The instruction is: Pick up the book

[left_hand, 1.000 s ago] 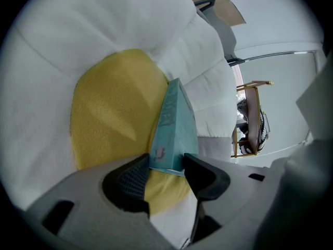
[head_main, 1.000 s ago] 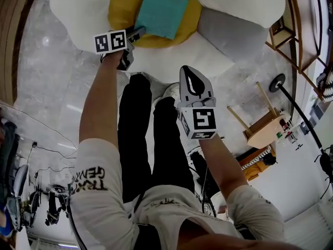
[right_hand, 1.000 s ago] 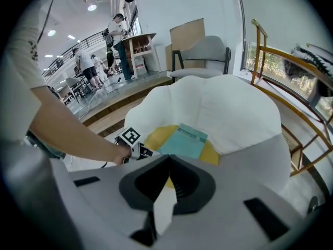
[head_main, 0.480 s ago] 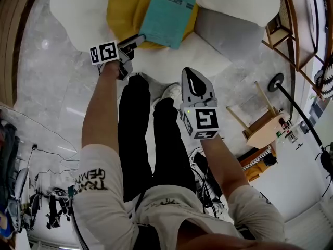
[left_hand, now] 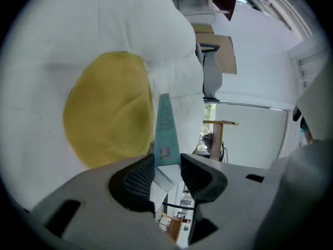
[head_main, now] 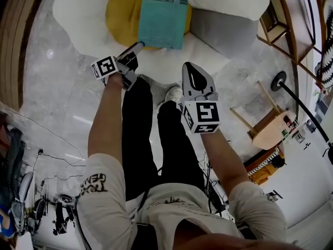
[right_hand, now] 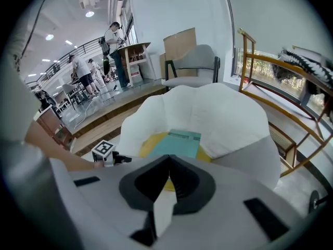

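Observation:
A thin teal book [head_main: 162,17] lies tilted over a round yellow cushion [head_main: 122,14] on a white beanbag sofa [head_main: 78,14]. My left gripper [head_main: 136,47] has just been closing, with the book's near corner between its jaws. In the left gripper view the book [left_hand: 165,129] stands edge-on between the pads of my left gripper [left_hand: 167,165], which press on it. My right gripper [head_main: 190,66] hangs over the person's legs, short of the sofa. Its jaws meet with nothing between them. The right gripper view shows my right gripper [right_hand: 169,160] with the book [right_hand: 179,142] ahead.
A grey cushion [head_main: 223,30] lies at the sofa's right. A round wooden stool [head_main: 265,129] and a wooden shelf [head_main: 291,14] stand to the right. Cables and gear [head_main: 31,202] lie at lower left on the marble floor [head_main: 47,87].
The left gripper has closed on the book's near corner, rolled and risen, lifting that edge off the yellow cushion. The right gripper has hardly moved.

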`<state>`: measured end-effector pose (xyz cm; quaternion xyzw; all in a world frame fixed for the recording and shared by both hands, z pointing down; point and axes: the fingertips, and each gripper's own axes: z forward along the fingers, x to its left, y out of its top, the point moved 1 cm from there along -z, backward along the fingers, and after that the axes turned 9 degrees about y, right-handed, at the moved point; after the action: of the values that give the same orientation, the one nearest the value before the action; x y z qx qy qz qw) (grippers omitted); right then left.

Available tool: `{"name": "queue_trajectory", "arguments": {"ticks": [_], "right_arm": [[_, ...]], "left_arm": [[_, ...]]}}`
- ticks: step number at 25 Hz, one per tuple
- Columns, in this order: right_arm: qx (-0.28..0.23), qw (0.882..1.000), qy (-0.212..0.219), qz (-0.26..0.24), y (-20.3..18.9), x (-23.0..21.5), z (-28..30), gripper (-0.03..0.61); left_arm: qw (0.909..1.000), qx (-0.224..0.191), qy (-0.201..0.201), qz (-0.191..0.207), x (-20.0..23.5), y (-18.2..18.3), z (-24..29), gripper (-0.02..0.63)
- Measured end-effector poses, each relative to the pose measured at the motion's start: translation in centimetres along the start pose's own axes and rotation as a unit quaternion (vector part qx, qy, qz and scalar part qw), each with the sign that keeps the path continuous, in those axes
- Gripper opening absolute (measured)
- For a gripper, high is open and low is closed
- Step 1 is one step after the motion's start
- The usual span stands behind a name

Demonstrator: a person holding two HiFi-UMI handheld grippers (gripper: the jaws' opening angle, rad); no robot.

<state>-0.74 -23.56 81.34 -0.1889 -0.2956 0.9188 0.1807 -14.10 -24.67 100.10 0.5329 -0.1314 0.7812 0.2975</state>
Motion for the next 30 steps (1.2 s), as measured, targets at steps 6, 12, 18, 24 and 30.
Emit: {"name": "queue_trajectory", "arguments": {"ticks": [6, 12, 18, 24, 30], "right_arm": [[-0.030, 1.000, 0.000, -0.004, 1.4, -0.4, -2.9, 0.028], [-0.053, 0.998, 0.006, -0.013, 3.0, -0.3, -7.1, 0.028], [-0.087, 0.996, -0.010, -0.019, 5.7, -2.2, -12.3, 0.028], [-0.140, 0.990, -0.034, -0.015, 10.7, -3.8, -19.1, 0.028], [-0.200, 0.979, -0.037, -0.017, 16.7, -2.7, -26.1, 0.027]], "left_arm": [[0.9992, -0.039, -0.009, -0.005, -4.6, -1.7, -2.6, 0.172], [0.9975, -0.070, -0.006, -0.003, -9.4, -5.2, -5.5, 0.172], [0.9918, -0.117, -0.052, -0.008, -19.0, -7.1, -7.2, 0.172], [0.9896, -0.133, -0.049, 0.025, -27.1, -9.0, -10.1, 0.172], [0.9882, -0.140, -0.049, 0.040, -35.3, -10.6, -14.6, 0.172]]}}
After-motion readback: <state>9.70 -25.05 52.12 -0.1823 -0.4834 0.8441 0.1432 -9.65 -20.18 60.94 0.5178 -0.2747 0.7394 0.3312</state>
